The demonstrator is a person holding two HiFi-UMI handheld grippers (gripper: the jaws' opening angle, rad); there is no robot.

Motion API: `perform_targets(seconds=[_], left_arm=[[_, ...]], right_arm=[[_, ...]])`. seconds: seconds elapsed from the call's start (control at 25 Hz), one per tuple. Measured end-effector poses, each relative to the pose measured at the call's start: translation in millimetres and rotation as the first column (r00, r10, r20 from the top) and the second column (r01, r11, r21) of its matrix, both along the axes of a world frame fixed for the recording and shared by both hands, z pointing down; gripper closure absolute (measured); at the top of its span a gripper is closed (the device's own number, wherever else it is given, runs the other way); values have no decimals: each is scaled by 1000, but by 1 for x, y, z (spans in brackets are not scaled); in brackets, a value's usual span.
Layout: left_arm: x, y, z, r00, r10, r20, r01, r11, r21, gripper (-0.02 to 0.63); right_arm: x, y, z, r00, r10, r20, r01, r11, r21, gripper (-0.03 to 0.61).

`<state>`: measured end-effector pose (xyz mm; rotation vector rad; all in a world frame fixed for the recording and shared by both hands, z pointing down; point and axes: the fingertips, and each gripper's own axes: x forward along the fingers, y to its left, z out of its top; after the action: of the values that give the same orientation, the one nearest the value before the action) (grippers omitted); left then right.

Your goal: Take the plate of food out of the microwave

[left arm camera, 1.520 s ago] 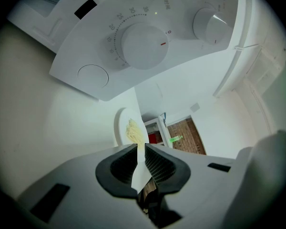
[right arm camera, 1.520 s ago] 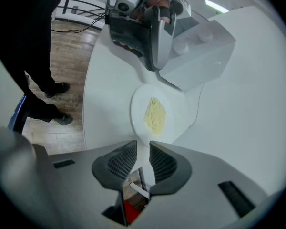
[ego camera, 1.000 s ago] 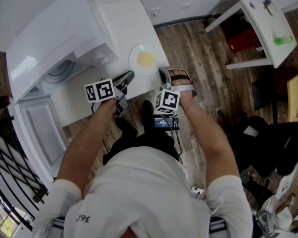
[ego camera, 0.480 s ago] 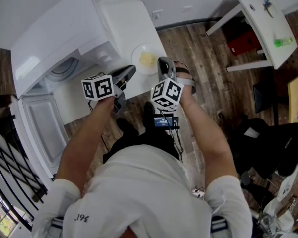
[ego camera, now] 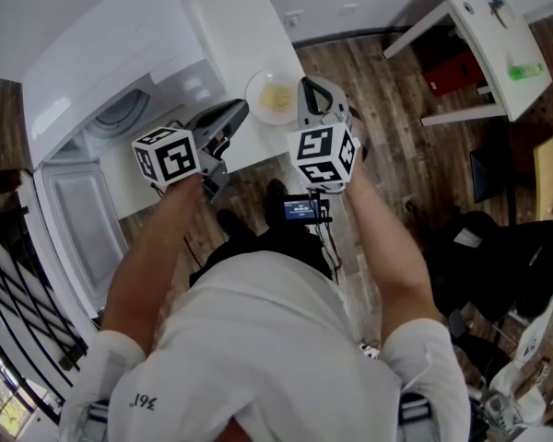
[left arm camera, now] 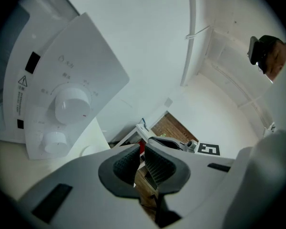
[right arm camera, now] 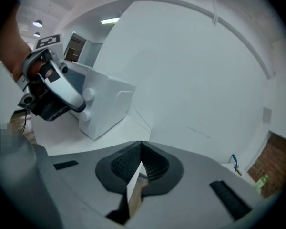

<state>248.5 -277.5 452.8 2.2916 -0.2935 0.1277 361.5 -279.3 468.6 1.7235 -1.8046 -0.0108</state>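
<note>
On the counter (ego camera: 226, 35) beside the microwave (ego camera: 101, 63), the plate (ego camera: 275, 98) sits between the grippers, both now raised closer to it: right gripper (right arm camera: 141, 149) pinched together on nothing, left gripper (left arm camera: 142, 151) barely apart, empty.

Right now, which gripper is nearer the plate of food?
Right. The right gripper is at the right rim of the plate, with its fingers closed on a thin white edge. The left gripper sits off the plate's left side, not touching it.
</note>
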Motion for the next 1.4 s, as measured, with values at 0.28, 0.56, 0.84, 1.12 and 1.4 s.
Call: perform_targets(seconds=[0.28, 0.56, 0.84, 1.12, 1.4], left_arm=[[-10, 12, -32, 998, 0, -62, 3, 999, 39, 580], [-21, 26, -66, 991, 11, -134, -1, 997, 76, 580], [-42, 38, -92, 983, 9, -186, 10, 995, 102, 580], [-71, 48, -103, 974, -6, -226, 29, 995, 100, 580], [-90, 60, -110, 973, 5, -231, 24, 992, 123, 581]], right_arm=[[1, 1, -59, 958, 41, 282, -73, 992, 106, 577], [-12, 15, -96, 923, 11, 385, -81, 982, 168, 577], [-36, 37, -115, 913, -29, 407, -55, 980, 191, 577], [-53, 61, -125, 922, -67, 381, -10, 980, 197, 577], [-71, 75, -137, 926, -96, 366, 20, 978, 206, 577]])
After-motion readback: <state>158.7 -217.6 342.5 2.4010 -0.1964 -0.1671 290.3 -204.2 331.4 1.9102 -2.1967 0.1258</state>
